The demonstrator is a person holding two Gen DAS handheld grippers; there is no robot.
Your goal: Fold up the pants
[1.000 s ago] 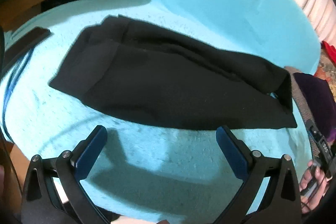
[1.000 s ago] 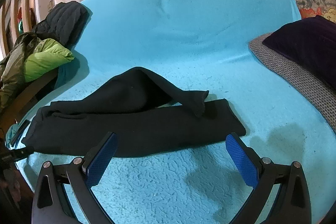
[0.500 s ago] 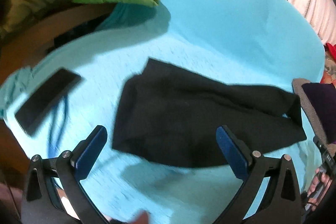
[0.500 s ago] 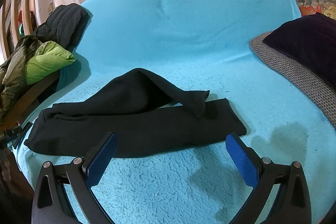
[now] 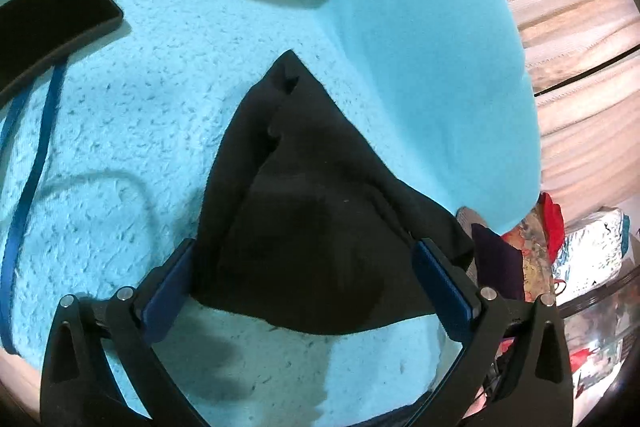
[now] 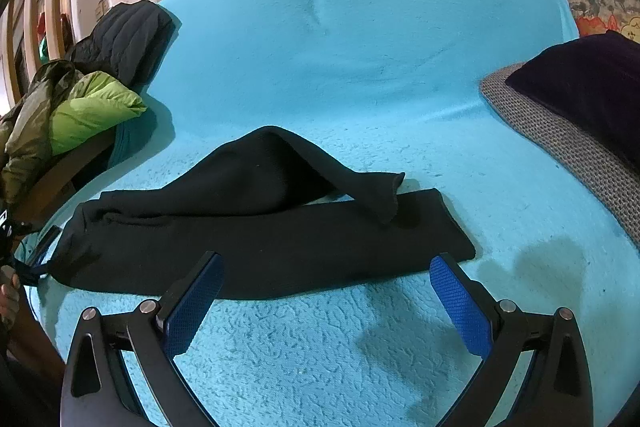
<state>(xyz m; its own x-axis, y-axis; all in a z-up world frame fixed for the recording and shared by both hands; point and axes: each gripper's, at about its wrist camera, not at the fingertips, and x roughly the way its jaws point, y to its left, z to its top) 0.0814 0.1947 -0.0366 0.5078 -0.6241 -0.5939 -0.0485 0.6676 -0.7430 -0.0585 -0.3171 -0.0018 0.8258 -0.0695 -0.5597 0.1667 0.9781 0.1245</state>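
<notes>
Left gripper (image 5: 304,279), jaws spread astride the pants (image 5: 312,227); right gripper (image 6: 326,301) spread, clear. Both layers should be pinched together.

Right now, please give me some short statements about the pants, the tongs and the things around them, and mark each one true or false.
1. The black pants lie on a turquoise blanket. True.
2. The right tongs are shut on the pants. False: they are open and hold nothing.
3. The left tongs are open, with one end of the pants between their blue pads. True.
4. A white phone lies on the blanket. False: the phone is black.
</notes>
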